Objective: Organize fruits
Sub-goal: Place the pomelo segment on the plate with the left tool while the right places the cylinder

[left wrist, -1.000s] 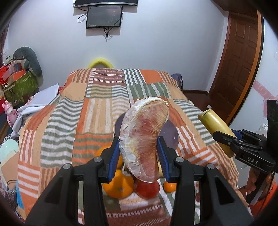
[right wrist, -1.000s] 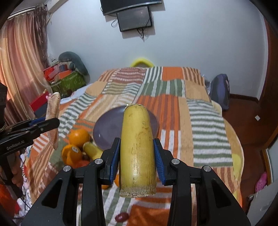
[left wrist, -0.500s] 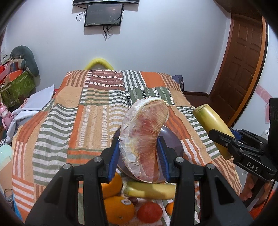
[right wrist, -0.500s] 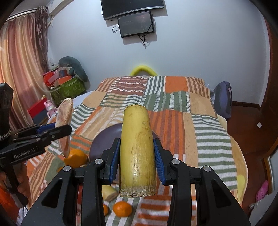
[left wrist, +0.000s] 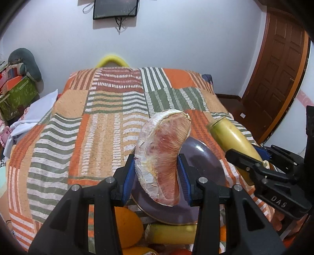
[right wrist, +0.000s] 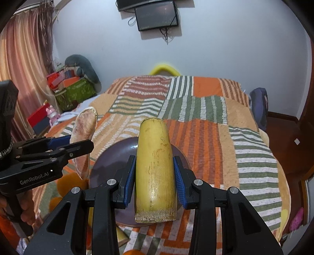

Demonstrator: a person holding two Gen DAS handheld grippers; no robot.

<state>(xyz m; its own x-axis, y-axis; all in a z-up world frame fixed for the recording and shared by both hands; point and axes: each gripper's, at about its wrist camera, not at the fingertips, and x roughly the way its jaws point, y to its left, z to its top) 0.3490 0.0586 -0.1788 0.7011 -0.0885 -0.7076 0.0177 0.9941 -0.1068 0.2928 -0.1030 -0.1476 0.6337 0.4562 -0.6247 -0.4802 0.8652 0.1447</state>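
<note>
My left gripper (left wrist: 157, 180) is shut on a peeled pink pomelo segment (left wrist: 162, 157), held upright above the dark purple plate (left wrist: 204, 168). My right gripper (right wrist: 155, 182) is shut on a thick yellow cut stalk piece (right wrist: 155, 168), also over the purple plate (right wrist: 109, 164). In the left wrist view the right gripper (left wrist: 261, 170) with its yellow stalk piece (left wrist: 231, 139) is at the right. In the right wrist view the left gripper (right wrist: 58, 151) with the pomelo segment (right wrist: 84, 125) is at the left. An orange (left wrist: 127, 225) and another yellow stalk piece (left wrist: 170, 233) lie just before the plate.
The plate rests on a bed with a striped patchwork blanket (left wrist: 94, 121). Boxes and a cushion (right wrist: 76, 86) are piled at the left wall. A wooden door (left wrist: 274, 64) stands at the right, a bag (right wrist: 259, 106) beside the bed, and a screen (right wrist: 157, 15) on the far wall.
Both grippers have moved forward over the bed with their fruit. The plate now lies right under them, and the oranges have slid to the bottom edge of view.
</note>
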